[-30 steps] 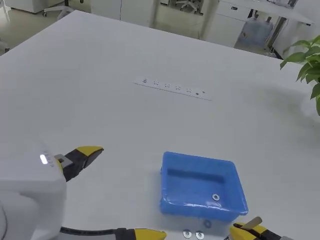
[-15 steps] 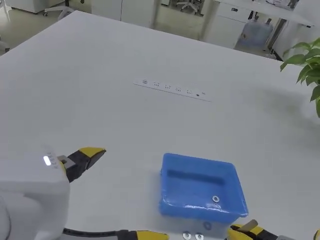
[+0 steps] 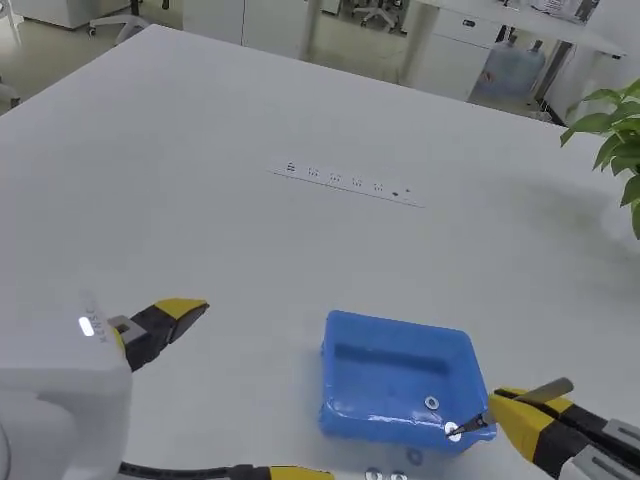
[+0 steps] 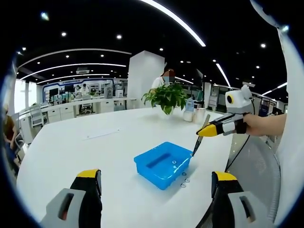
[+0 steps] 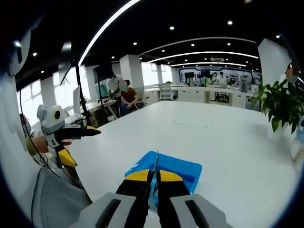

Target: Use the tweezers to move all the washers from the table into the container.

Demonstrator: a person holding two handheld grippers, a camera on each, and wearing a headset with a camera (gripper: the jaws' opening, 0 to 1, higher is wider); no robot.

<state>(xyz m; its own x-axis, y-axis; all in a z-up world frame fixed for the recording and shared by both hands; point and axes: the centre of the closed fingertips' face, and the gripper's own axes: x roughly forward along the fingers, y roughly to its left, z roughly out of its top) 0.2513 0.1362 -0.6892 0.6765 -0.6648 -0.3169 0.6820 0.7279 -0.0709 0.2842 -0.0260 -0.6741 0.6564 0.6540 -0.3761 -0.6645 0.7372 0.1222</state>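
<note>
The blue container [image 3: 355, 395] stands near the table's front edge with one washer [image 3: 431, 403] lying inside it. My right gripper [image 3: 527, 412] is shut on the tweezers [image 3: 472, 424], whose tip holds a small washer [image 3: 452, 431] over the container's front right rim. Loose washers [image 3: 415, 458] lie on the table just in front of the container. My left gripper [image 3: 265, 390] is open and holds nothing, left of the container. In the left gripper view the container [image 4: 154, 166], the table washers [image 4: 184, 179] and the tweezers [image 4: 198, 140] show. In the right gripper view the tweezers [image 5: 155, 167] point at the container [image 5: 183, 168].
A recessed socket strip [image 3: 345, 180] sits mid-table. A green plant [image 3: 622, 125] stands at the right edge. The white table [image 3: 200, 150] is wide and bare around the container. People sit and stand at desks in the background.
My right gripper has risen from the table's front edge to the container's front right rim, with a washer now at the tweezers' tip. The left gripper has barely moved.
</note>
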